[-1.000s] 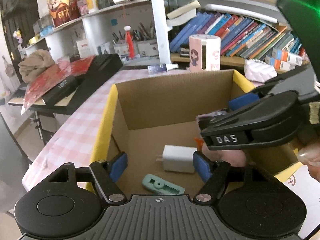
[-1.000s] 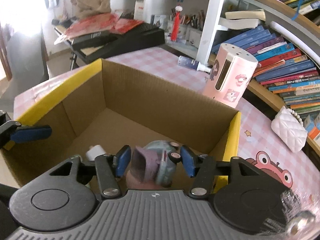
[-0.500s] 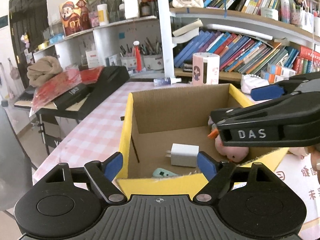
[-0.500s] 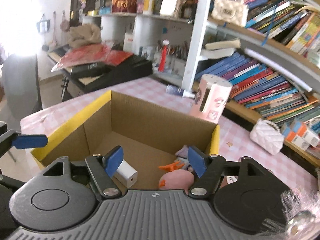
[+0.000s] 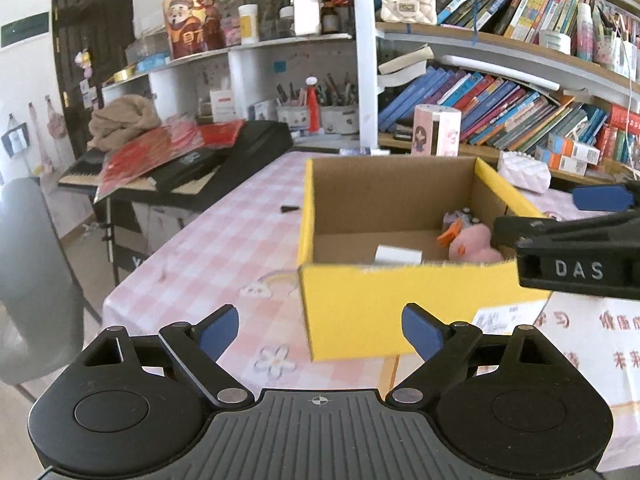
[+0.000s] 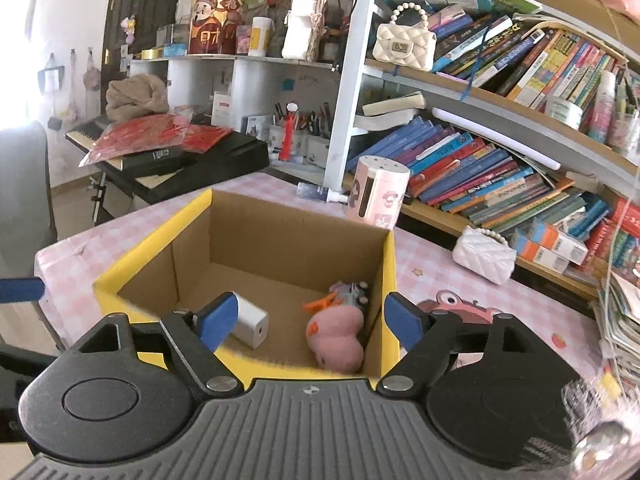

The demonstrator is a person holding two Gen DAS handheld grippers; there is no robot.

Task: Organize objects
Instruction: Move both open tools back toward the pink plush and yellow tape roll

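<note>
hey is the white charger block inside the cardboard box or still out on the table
Inside. The white charger block lies on its side on the floor of the open cardboard box, beside the pink plush toy; neither gripper holds it.

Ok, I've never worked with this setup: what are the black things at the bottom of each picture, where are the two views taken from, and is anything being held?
Each black shape with blue pads is a hand-held gripper that a person carries, one per hand; there is no robot arm. A camera on each looks forward along its two fingers. One view is from the left hand-held gripper, the other from the right hand-held gripper.

Both face a yellow cardboard box on a table with a pink checked cloth. Inside lie a white charger block, a pink plush toy and a small toy car. Behind stand a pink cylinder and full bookshelves.

Nothing is held: both pairs of jaws are opening, with nothing between the pads.
</note>
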